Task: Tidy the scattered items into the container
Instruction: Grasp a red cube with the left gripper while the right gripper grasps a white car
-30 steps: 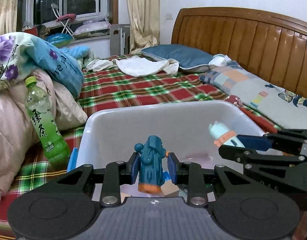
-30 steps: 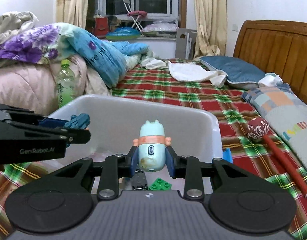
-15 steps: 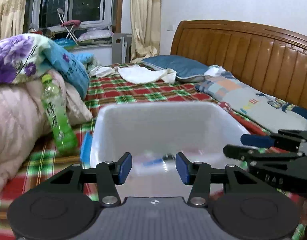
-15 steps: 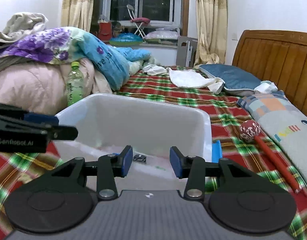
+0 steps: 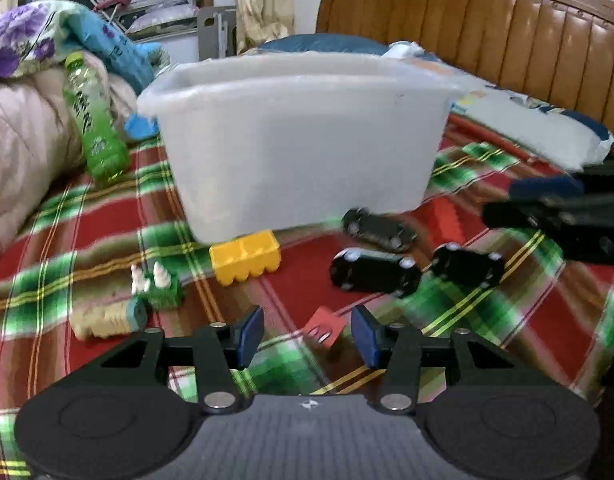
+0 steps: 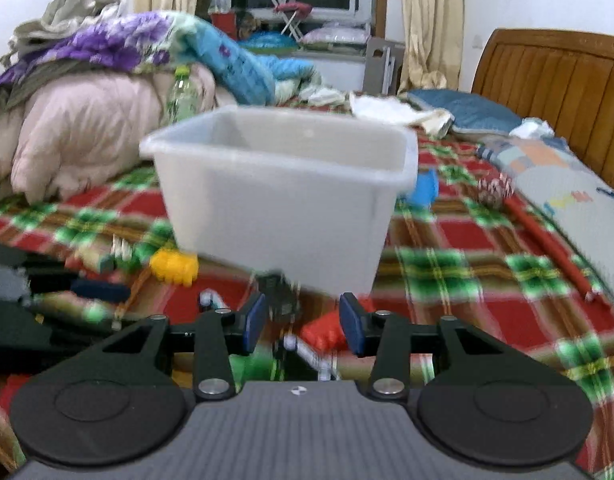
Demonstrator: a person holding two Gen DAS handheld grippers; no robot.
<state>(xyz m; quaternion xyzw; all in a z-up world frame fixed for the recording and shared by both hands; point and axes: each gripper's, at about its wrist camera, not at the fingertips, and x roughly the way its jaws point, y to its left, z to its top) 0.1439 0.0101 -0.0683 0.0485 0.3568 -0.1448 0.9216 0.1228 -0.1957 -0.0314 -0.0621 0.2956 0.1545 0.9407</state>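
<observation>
**Both jaws apart and empty over the toys in front of the bin**

Left wrist view: your left gripper (image 5: pixel 307 334) has its jaws apart with nothing clamped. A small red piece (image 5: pixel 325 326) lies on the plaid bedspread (image 5: pixel 487 312) just beyond the gap, nearer the right-hand jaw and touching neither pad. Ahead of the jaws stands the white plastic bin (image 5: pixel 299 140), its near wall facing you, so you cannot see what is inside. At its foot, ahead and slightly left of the jaws, sits a yellow building block (image 5: pixel 245 258). Further left are a green block with white pegs (image 5: pixel 159 286) and a tan toy (image 5: pixel 107 320) lying on its side. Ahead and right of the jaws are three black toy cars (image 5: pixel 375 272), close together. A green drink bottle (image 5: pixel 93 118) leans against the bedding, left of the bin. Your right gripper (image 5: pixel 547 190) enters from the right edge.

Right wrist view: your right gripper (image 6: pixel 303 322) also has its jaws apart, holding nothing. A dark toy (image 6: pixel 279 294), blurred, lies just beyond the gap near the left-hand jaw, and a red block (image 6: pixel 323 332) lies low by the right-hand jaw. The bin (image 6: pixel 279 200) stands straight ahead. The yellow block (image 6: pixel 175 266) is ahead and left. A red stick (image 6: pixel 547 242) with a patterned ball end lies far right on the bedspread (image 6: pixel 467 280).
</observation>
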